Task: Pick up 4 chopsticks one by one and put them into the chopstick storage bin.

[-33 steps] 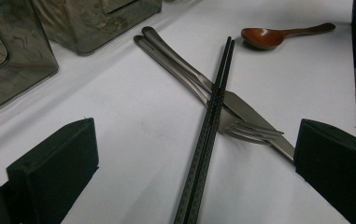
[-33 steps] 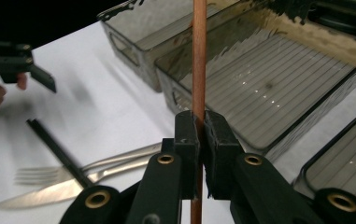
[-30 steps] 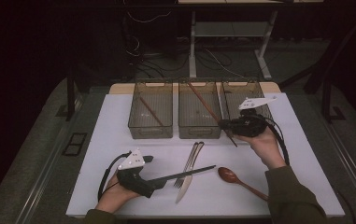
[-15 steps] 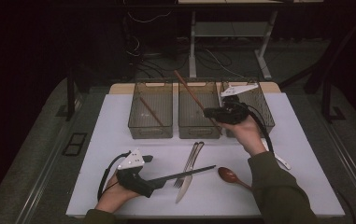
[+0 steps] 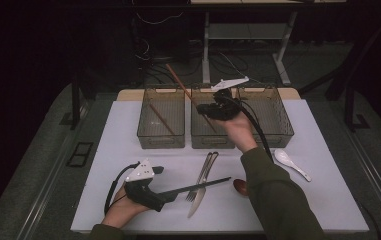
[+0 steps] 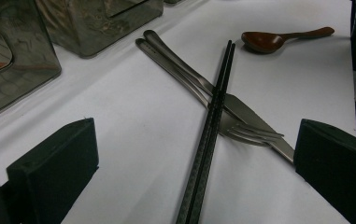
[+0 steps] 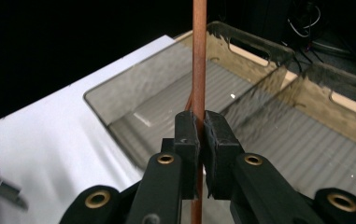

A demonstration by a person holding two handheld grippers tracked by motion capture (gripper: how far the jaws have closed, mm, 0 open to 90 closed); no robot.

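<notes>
My right gripper (image 5: 200, 107) hovers over the middle mesh bin (image 5: 210, 141), shut on a brown wooden chopstick (image 5: 178, 80) that slants up and to the left toward the left bin (image 5: 160, 142). In the right gripper view the pads clamp the chopstick (image 7: 199, 56) at the right gripper (image 7: 201, 128). Another brown chopstick (image 5: 160, 120) lies inside the left bin. My left gripper (image 5: 162, 184) rests on the white mat near the front, open. A pair of black chopsticks (image 6: 213, 112) lies between its jaws, untouched by them, crossing a metal fork (image 6: 241, 128).
A fork and a knife (image 5: 205, 172) lie mid-mat. A dark wooden spoon (image 6: 278, 38) sits by the right sleeve, and a white ceramic spoon (image 5: 290, 162) lies to the right. The right bin (image 5: 273, 135) stands beside the middle one.
The right gripper has carried the brown chopstick leftward, from over the right bin to over the middle bin, rising slightly. The left gripper has stayed still.
</notes>
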